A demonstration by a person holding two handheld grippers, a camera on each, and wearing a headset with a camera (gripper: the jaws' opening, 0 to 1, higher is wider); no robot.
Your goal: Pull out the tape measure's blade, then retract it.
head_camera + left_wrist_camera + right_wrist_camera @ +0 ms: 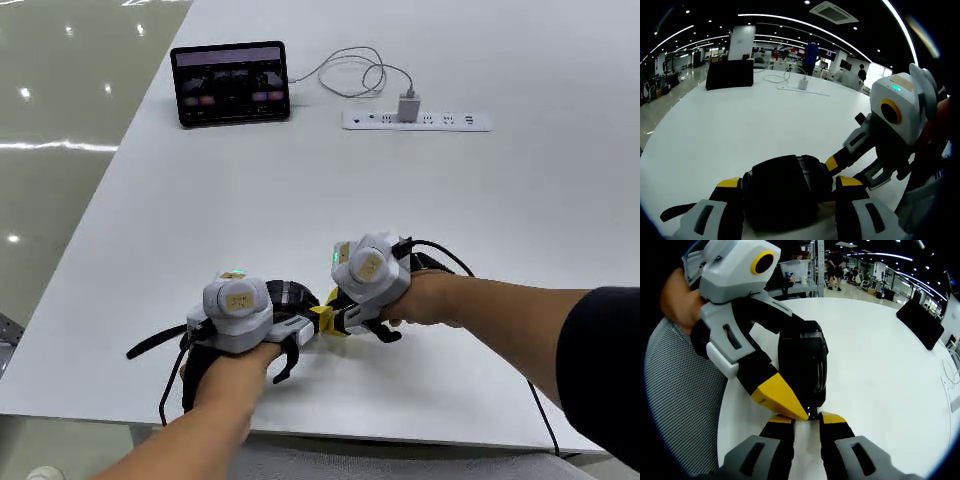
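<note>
Near the white table's (400, 180) near edge, the left gripper's (788, 182) jaws clamp the rounded black plastic tape measure (802, 360), rigid and probably slick. The right gripper's (807, 419) jaws pinch together at its mouth, apparently on the springy blade's end hook (812, 416).

The tape measure (787, 192) (black, rounded case) rests on the white table (400, 190); gripped by the left hand-held gripper (788, 181).
</note>
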